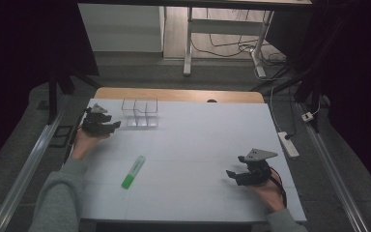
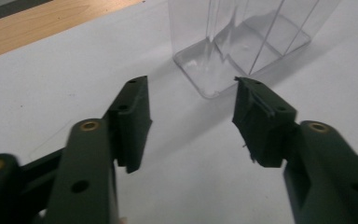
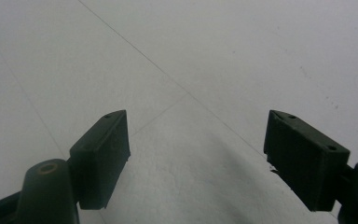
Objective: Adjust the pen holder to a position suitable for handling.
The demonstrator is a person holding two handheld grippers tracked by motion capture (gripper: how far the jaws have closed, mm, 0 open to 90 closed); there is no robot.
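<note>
Bench: a white sheet covers the top, with a strip of bare wood showing along the far edge. Thin seam lines cross the sheet, and they also appear in the right gripper view.

Person: 2 forearms in grey sleeves enter from the near edge, 1 at each side, each hand holding a gripper.

Clear box: a see-through plastic container with inner dividers, standing upright on the far left part of the bench. In the left gripper view its near end lies just ahead of the fingers, apart from both of them, with bare sheet between.

Right gripper: at the near right of the bench, with a grey 3-cornered plate on top, well apart from the box and the marker. In the right gripper view its 2 fingers stand wide apart over bare sheet, with nothing between them.

Left gripper: at the far left, just beside the left end of the clear box and pointing toward it. In the left gripper view its 2 fingers stand apart, roughly half spread, with only the sheet between them; neither finger touches the box.

Marker: a green pen with a paler cap end, lying flat at a slant on the near left part of the bench, between the 2 grippers and touched by neither.
</note>
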